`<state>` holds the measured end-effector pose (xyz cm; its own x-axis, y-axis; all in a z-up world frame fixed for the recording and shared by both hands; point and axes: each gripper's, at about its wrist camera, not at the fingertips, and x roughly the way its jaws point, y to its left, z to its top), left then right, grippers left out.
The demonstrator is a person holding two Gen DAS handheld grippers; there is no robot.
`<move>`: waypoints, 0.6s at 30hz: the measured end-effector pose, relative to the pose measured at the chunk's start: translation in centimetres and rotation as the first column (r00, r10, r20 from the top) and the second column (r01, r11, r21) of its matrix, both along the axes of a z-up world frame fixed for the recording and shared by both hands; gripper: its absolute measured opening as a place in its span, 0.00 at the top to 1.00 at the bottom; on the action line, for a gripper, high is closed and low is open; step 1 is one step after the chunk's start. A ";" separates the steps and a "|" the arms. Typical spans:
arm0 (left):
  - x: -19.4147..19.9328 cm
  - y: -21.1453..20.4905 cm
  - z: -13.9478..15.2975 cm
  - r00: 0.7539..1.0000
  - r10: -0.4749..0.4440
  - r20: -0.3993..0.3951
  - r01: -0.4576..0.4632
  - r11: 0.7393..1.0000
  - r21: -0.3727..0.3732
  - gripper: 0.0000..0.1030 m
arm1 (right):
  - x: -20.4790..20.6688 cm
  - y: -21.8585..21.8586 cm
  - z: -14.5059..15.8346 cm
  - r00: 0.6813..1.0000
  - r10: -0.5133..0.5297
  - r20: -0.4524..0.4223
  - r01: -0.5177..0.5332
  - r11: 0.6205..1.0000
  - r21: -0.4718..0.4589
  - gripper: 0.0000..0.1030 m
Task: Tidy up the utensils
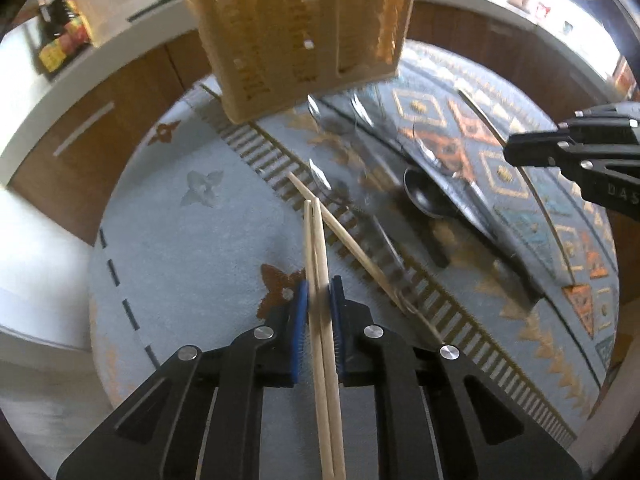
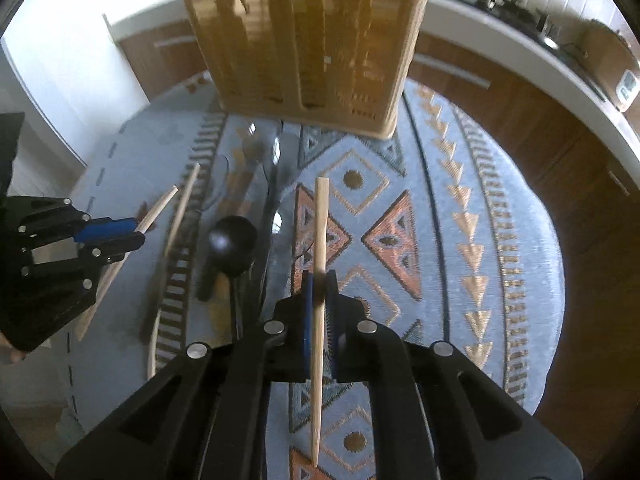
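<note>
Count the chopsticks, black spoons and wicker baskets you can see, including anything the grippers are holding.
Chopsticks: 4 (two in left gripper, one in right gripper, one loose)
Black spoon: 1
Basket: 1
Total: 6

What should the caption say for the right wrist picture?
Right gripper clamps one pale wooden chopstick before tan slotted basket.

A round table (image 2: 500,240) wears a pale blue cloth (image 1: 192,248) with orange and brown shapes. A tan slatted basket (image 2: 308,48) stands near the far edge. Toward the middle lie a black spoon (image 2: 230,246), shiny metal spoons (image 1: 320,178), blurry, and a lone wooden chopstick (image 1: 352,246), which lies slanted across the striped band of the cloth.
</note>
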<state>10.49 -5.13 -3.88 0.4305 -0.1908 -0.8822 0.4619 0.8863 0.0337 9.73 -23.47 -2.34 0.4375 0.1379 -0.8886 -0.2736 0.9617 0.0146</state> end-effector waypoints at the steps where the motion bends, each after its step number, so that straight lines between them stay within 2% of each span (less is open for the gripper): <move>1: -0.4 0.4 0.7 1.000 0.009 0.024 -0.008 0.999 -0.036 0.91 | -0.7 -0.2 0.5 1.000 0.000 0.024 0.000 1.000 0.017 0.96; 4: -1.8 1.5 3.0 0.993 0.041 0.114 -0.027 0.992 -0.124 0.91 | -1.4 -1.6 1.6 0.997 0.012 0.080 -0.018 0.997 0.077 0.96; 7: -2.4 2.4 4.6 0.979 0.106 0.175 -0.066 0.973 -0.222 0.91 | -2.3 -1.9 2.6 0.989 0.031 0.147 -0.047 0.993 0.109 0.96; 10: -3.4 3.6 6.1 0.964 0.166 0.209 -0.085 0.934 -0.348 0.91 | -3.1 -2.0 3.5 0.978 0.045 0.204 -0.082 0.981 0.175 0.96; 13: -3.9 3.7 7.2 0.939 0.206 0.277 -0.088 0.919 -0.384 0.91 | -4.3 -1.6 4.6 0.956 0.070 0.284 -0.138 0.965 0.224 0.96; 15: -4.2 3.7 8.1 0.923 0.222 0.316 -0.082 0.913 -0.401 0.91 | -5.3 -1.6 5.6 0.931 0.084 0.355 -0.187 0.945 0.267 0.96; 18: -4.6 3.3 9.9 0.890 0.233 0.393 -0.053 0.906 -0.420 0.91 | -6.1 -1.9 7.5 0.899 0.065 0.434 -0.226 0.916 0.331 0.96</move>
